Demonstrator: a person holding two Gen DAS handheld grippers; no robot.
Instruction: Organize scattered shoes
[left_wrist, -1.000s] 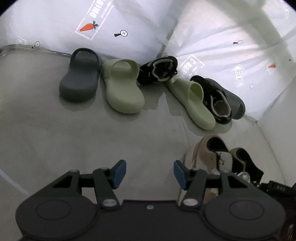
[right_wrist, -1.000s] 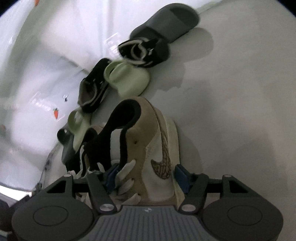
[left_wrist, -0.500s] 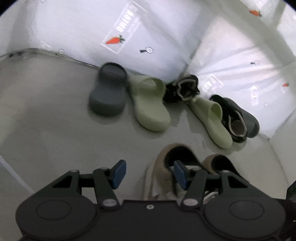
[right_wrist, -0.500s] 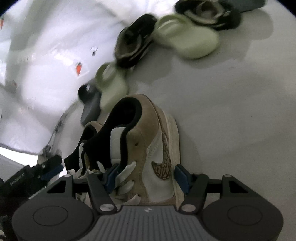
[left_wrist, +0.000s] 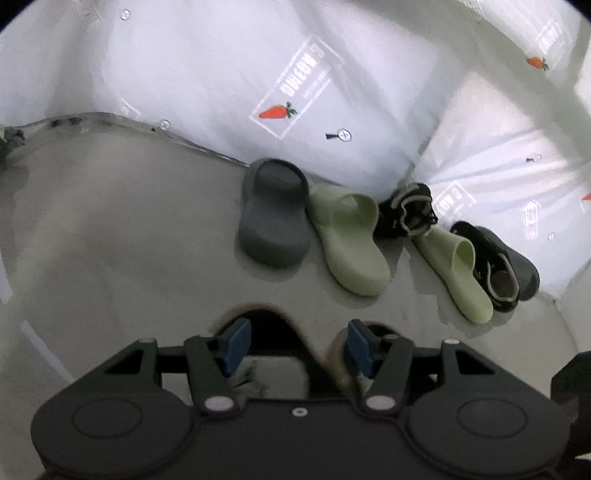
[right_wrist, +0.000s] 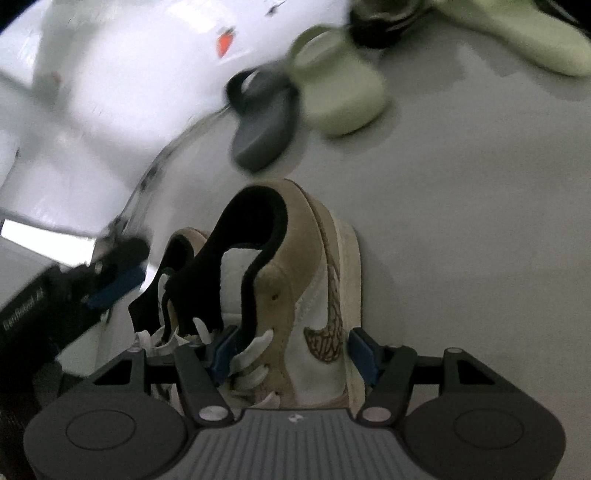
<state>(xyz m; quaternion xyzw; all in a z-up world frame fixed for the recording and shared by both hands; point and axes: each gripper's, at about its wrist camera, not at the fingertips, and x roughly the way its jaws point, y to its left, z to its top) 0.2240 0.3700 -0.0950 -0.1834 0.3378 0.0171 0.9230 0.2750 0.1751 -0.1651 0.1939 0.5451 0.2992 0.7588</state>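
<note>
We saw two tan sneakers side by side on the grey floor (left_wrist: 110, 240), long axes running away from both cameras, heels far and laces near. The right gripper (right_wrist: 291, 350) stood with its jaws set wide astride the right sneaker (right_wrist: 295, 280); the blue pads (right_wrist: 364, 352) flanked the lace area and side panel, but we could not tell whether they touched. The left gripper (left_wrist: 295, 345) was also spread wide over the left sneaker (left_wrist: 264, 332), of which only the dark collar and some lace showed between the pads; contact there could not be judged either. In the right view the left sneaker (right_wrist: 177, 258) lay just beside the right one, with the left gripper's blue pad (right_wrist: 114, 288) at its far side. Beyond, along the white sheet (left_wrist: 203, 74) at the floor's edge, the other shoes sat in a loose row: a grey slide (left_wrist: 273, 218), a green slide (left_wrist: 351, 236), a black shoe (left_wrist: 410, 210), a second green slide (left_wrist: 454, 269) and a black shoe (left_wrist: 495, 266) resting against a dark slide (left_wrist: 524, 266). The slides' toes pointed toward the camera. Open floor lay left of the sneakers and between them and the row. The right view was motion-blurred and cut off the row at its top edge.
</note>
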